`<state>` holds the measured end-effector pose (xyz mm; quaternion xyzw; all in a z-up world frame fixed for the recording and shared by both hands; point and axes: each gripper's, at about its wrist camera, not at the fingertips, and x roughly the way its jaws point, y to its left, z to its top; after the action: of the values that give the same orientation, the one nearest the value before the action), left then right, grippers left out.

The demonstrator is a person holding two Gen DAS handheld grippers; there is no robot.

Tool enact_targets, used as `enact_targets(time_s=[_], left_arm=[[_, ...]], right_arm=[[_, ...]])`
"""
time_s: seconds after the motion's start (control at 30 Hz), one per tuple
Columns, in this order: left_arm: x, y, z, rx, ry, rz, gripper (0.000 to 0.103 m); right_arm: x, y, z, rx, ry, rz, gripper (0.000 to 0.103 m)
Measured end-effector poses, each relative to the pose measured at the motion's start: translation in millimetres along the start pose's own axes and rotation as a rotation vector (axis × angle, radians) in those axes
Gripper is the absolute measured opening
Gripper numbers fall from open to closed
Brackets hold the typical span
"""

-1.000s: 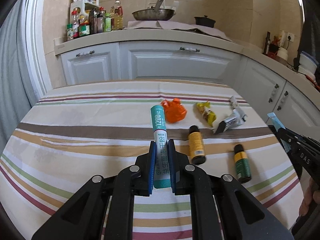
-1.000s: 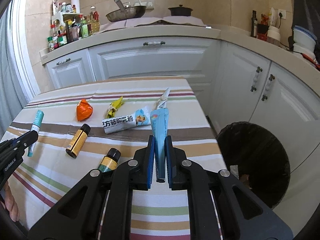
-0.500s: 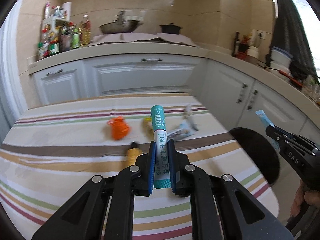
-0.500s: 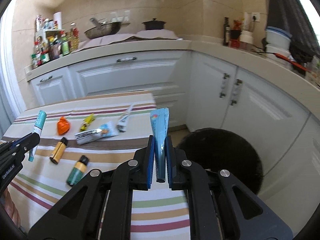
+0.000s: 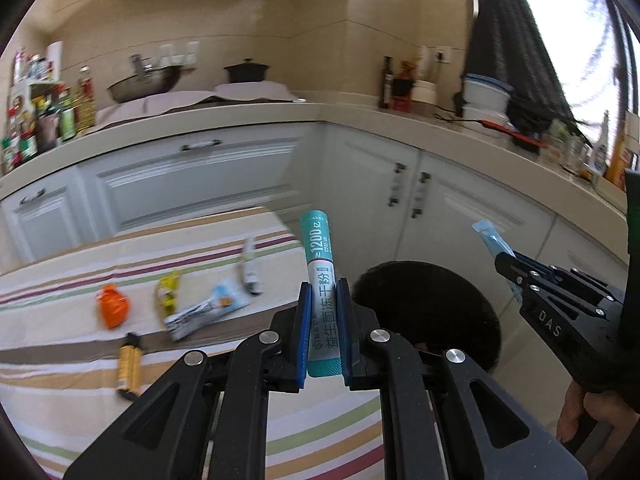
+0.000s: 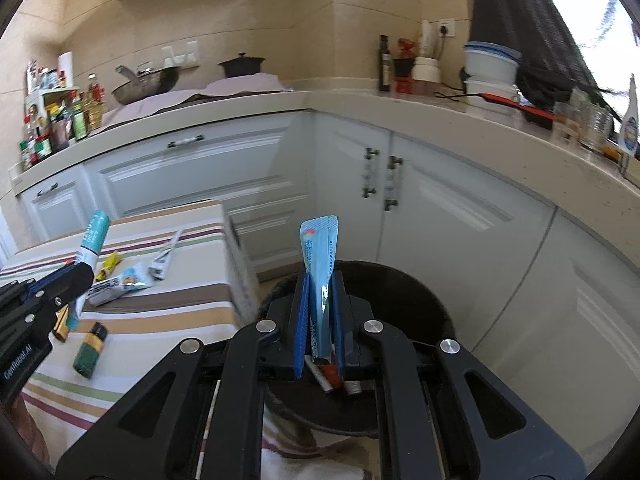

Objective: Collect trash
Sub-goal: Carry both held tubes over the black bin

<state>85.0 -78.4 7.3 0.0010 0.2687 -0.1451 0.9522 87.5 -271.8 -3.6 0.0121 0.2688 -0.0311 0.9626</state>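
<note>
My left gripper [image 5: 323, 304] is shut on a teal and white tube [image 5: 320, 264], held above the table's right edge near the black trash bin [image 5: 432, 312]. My right gripper [image 6: 320, 296] is shut on a blue sachet [image 6: 320, 256], held over the bin [image 6: 400, 292], where some trash lies. The right gripper also shows in the left wrist view [image 5: 508, 260], and the left gripper in the right wrist view [image 6: 82, 276]. On the striped table [image 5: 60, 400] lie an orange wrapper [image 5: 113, 310], a yellow wrapper [image 5: 168, 292], a white snack wrapper [image 5: 208, 312] and a silver wrapper [image 5: 249, 266].
An amber bottle [image 5: 129, 364] lies on the table, and a green bottle [image 6: 90, 350] lies near its front. White cabinets [image 6: 440, 208] and a cluttered counter [image 6: 500, 120] run behind and right of the bin.
Both grippers have swung right, off the table toward the bin, each holding its item. The bin now lies directly under the right gripper.
</note>
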Motion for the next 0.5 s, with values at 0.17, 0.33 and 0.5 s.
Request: enact_targets(time_s=[0.17,0.33,0.5], left_arm=[[15,-25,6,0.043,-0.003,-0.042,0.013],[32,-48,11,0.077,-0.003,-0.072,0.013],[49,-63,13,0.097,0.012,-0.086,0.013]], right_arm=[[6,-21,0,0.023,-0.001,-0.031,0.011],[13,-40,-1,0.05,0.0,-0.052,0.011],[23,-55,-3,0.075,0.006,-0.067,0.011]])
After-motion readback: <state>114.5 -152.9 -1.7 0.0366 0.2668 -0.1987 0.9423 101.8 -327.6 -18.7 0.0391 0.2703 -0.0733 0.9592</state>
